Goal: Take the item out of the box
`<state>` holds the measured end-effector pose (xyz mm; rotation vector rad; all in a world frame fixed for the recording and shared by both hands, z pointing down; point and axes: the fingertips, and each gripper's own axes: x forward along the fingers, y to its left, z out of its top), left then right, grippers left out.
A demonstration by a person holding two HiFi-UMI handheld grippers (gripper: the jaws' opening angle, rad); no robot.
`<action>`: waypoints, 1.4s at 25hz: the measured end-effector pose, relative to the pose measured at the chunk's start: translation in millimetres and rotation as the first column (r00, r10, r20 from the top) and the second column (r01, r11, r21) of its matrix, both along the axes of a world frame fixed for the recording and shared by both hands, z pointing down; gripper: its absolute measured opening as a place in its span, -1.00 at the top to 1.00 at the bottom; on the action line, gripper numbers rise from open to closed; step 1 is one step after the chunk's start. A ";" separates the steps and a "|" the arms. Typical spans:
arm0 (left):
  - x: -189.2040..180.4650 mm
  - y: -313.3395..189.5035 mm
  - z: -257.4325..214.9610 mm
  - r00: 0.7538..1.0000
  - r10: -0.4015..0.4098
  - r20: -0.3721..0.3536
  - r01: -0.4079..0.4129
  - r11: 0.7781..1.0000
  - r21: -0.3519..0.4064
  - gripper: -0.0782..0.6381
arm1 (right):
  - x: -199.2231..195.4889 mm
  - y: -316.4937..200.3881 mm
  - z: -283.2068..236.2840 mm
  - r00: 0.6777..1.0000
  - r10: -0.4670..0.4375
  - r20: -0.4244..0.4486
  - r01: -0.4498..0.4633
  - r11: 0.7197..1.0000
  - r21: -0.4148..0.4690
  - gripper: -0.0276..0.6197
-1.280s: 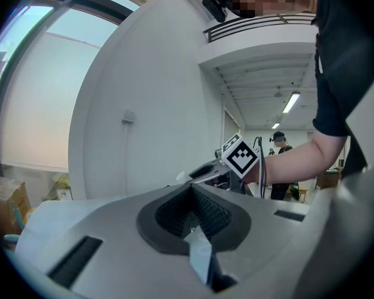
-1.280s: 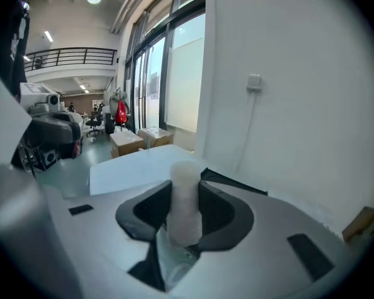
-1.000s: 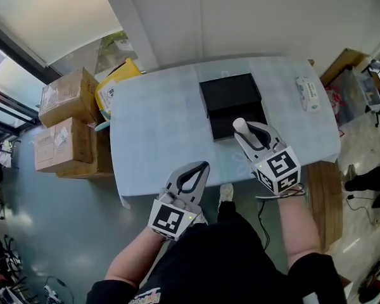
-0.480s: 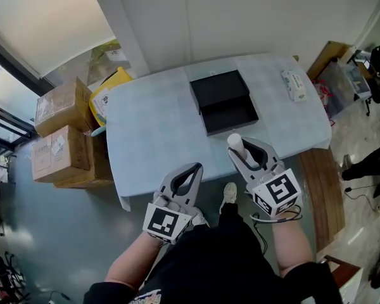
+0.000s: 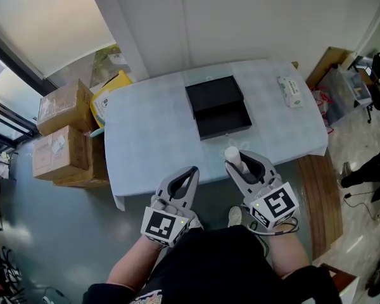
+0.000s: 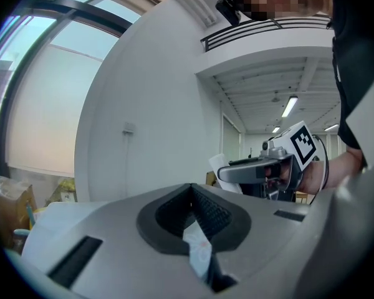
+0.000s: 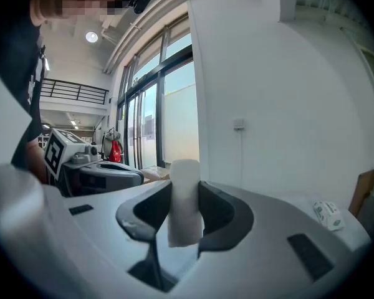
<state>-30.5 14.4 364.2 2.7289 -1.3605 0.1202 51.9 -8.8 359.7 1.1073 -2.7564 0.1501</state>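
Observation:
The open black box (image 5: 218, 109) lies on the pale blue table (image 5: 145, 138), its lid folded back toward the wall. My right gripper (image 5: 235, 162) is shut on a white roll (image 5: 232, 156) and hovers just off the table's near edge, apart from the box. In the right gripper view the white roll (image 7: 185, 202) stands upright, pinched between that gripper's (image 7: 186, 190) jaws. My left gripper (image 5: 190, 172) is beside it to the left, shut with nothing in it. In the left gripper view that gripper's (image 6: 191, 189) jaws meet, and the right gripper (image 6: 262, 167) shows beyond.
A pack of wipes (image 5: 290, 90) lies at the table's far right. Cardboard boxes (image 5: 62, 130) and a yellow bag (image 5: 111, 92) stand on the floor to the left. A wooden board (image 5: 315, 192) and clutter (image 5: 354, 84) are on the right. A white wall backs the table.
Both grippers have drawn back from the box toward my body, the right one carrying the white roll. The table now sits farther from them.

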 end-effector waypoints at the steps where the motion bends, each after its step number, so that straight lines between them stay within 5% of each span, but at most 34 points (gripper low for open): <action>1: 3.3 -0.3 0.3 1.000 -0.012 -0.003 0.012 1.000 0.000 0.78 | 3.5 0.2 -0.6 1.000 -0.010 0.001 0.010 1.000 0.001 0.49; 21: 88.7 20.8 4.1 0.988 -0.151 0.027 0.151 0.989 -0.003 0.78 | 69.9 18.7 4.1 0.980 -0.197 0.019 0.197 0.980 0.005 0.49; 35: 102.2 23.3 7.6 0.983 -0.180 0.024 0.180 0.984 -0.014 0.78 | 76.6 19.5 8.6 0.971 -0.237 0.016 0.238 0.971 -0.005 0.50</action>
